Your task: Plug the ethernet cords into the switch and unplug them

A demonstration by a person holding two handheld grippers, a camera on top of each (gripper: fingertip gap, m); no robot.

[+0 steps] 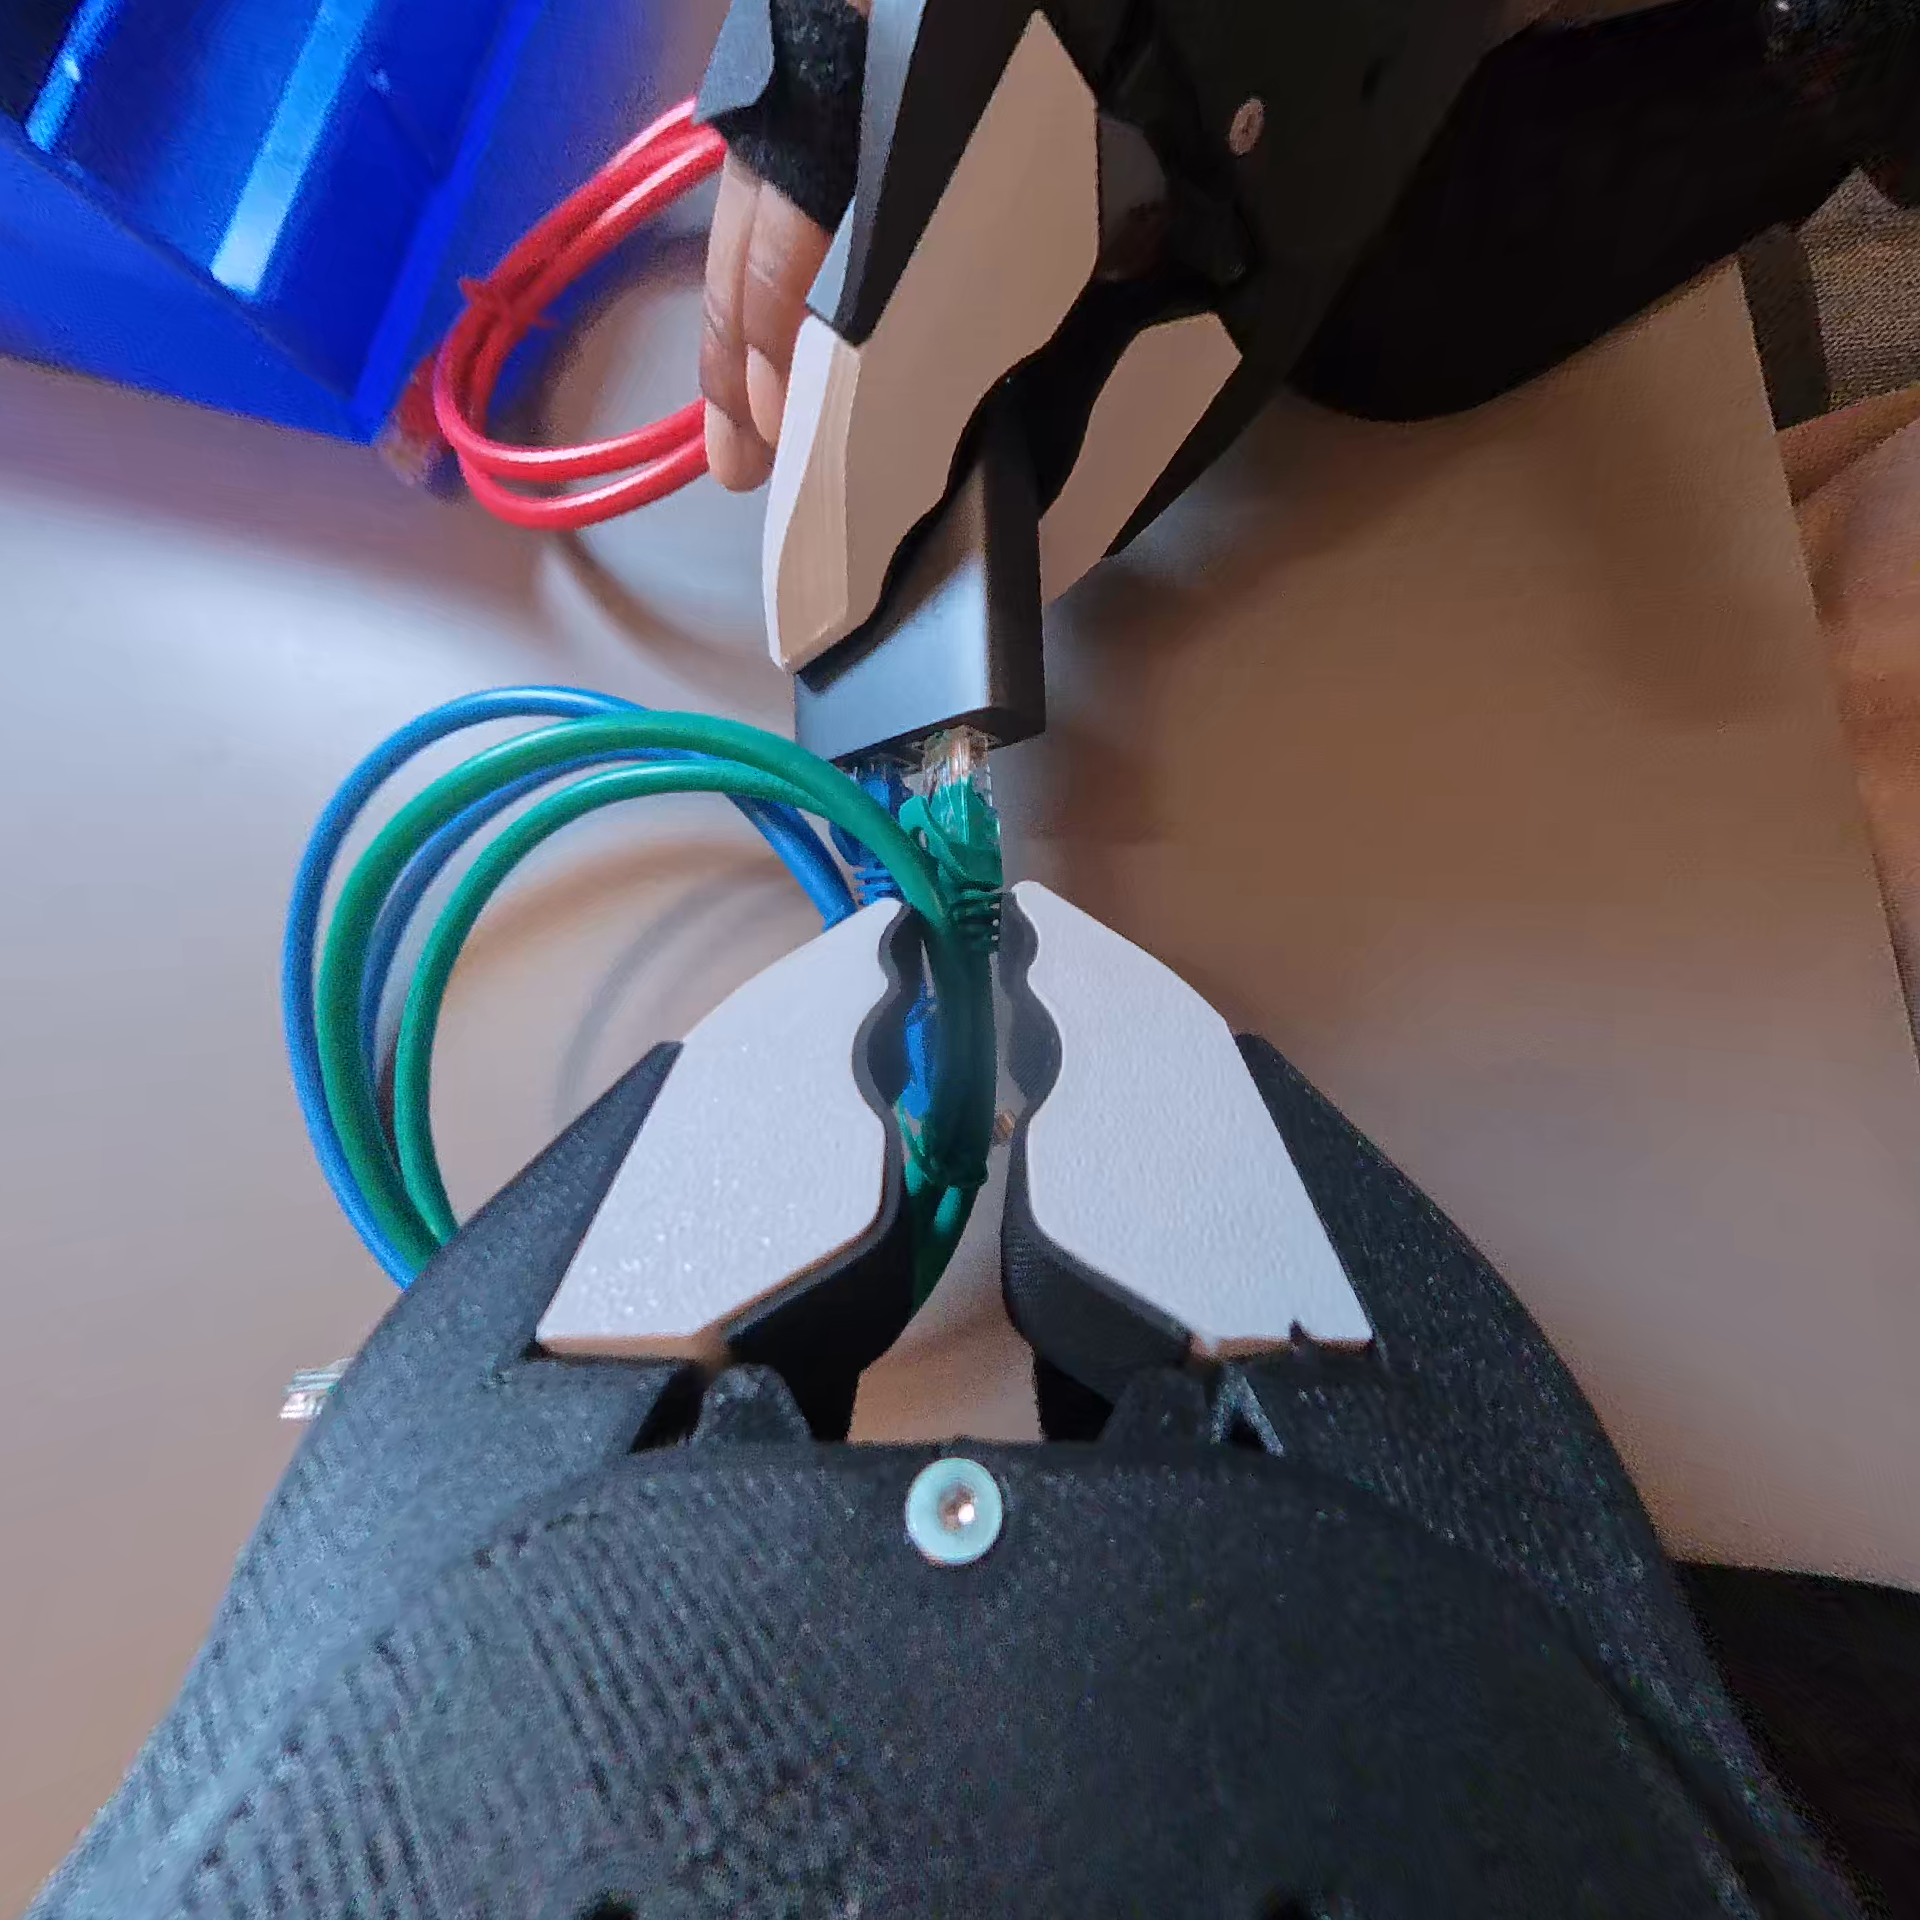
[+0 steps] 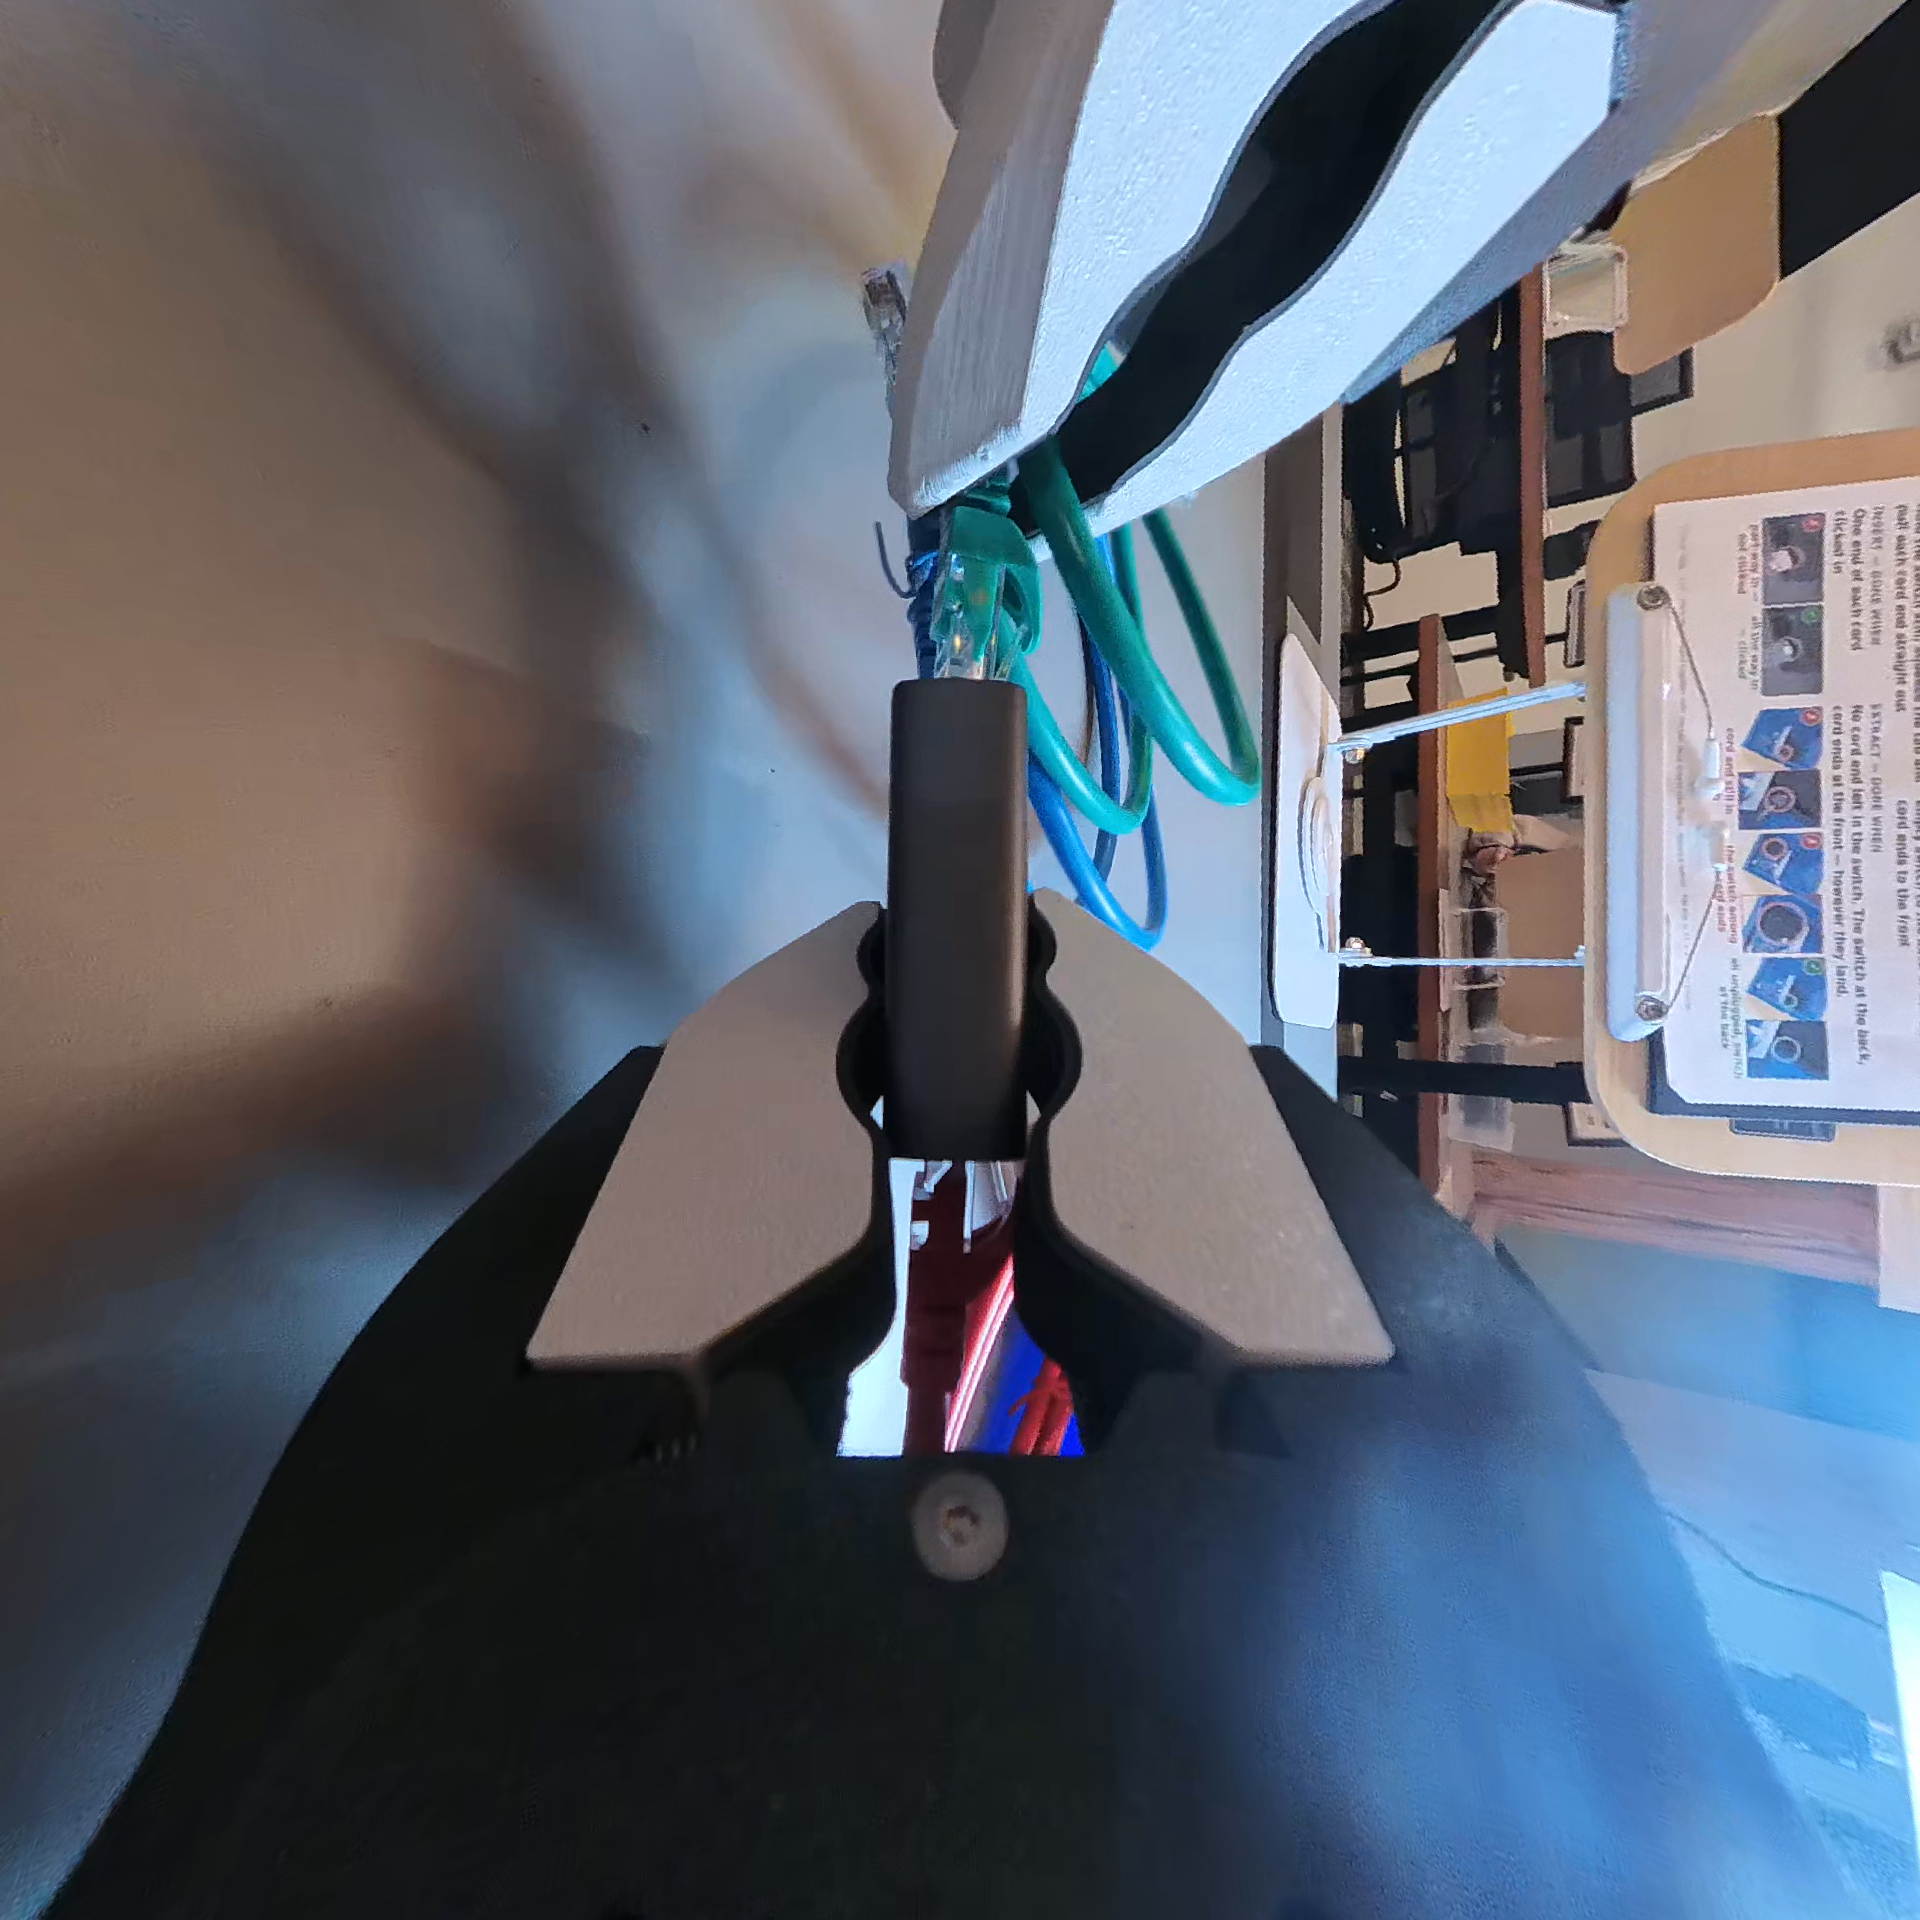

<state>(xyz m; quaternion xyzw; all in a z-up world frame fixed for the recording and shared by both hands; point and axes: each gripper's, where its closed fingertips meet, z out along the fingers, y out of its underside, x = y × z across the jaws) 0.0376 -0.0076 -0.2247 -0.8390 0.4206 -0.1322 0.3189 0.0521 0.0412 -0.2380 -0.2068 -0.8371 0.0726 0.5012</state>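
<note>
A: Where is the switch [image 2: 958, 914] right now?

B: Off the table [image 1: 1455, 935], held in the air. The right gripper [image 2: 956, 997] has its fingers clamped on the dark body of it, one on each flat side.

A: And the cords?

B: The left gripper [image 1: 961, 925] is squeezed onto the green cord [image 1: 961, 1039], right behind its plug [image 1: 961, 800]. That clear plug sits at the mouth of a port; I can't tell if it is fully seated. A blue cord [image 1: 312, 987] goes into the port beside it, and both loop off to the left. A red cord [image 1: 561, 416] hangs from the far end of the switch, next to a blue bin [image 1: 208, 208].

A: How will it all handle?

B: My guess: the switch is small, light and rigid, so a side grip is fine, though its smooth shell could slip under a hard pull. The cords are soft and springy; gripping far back would let them bend. Hold at the stiff boot just behind the plug, and mind the thin latch tab, which looks easy to snap.
</note>
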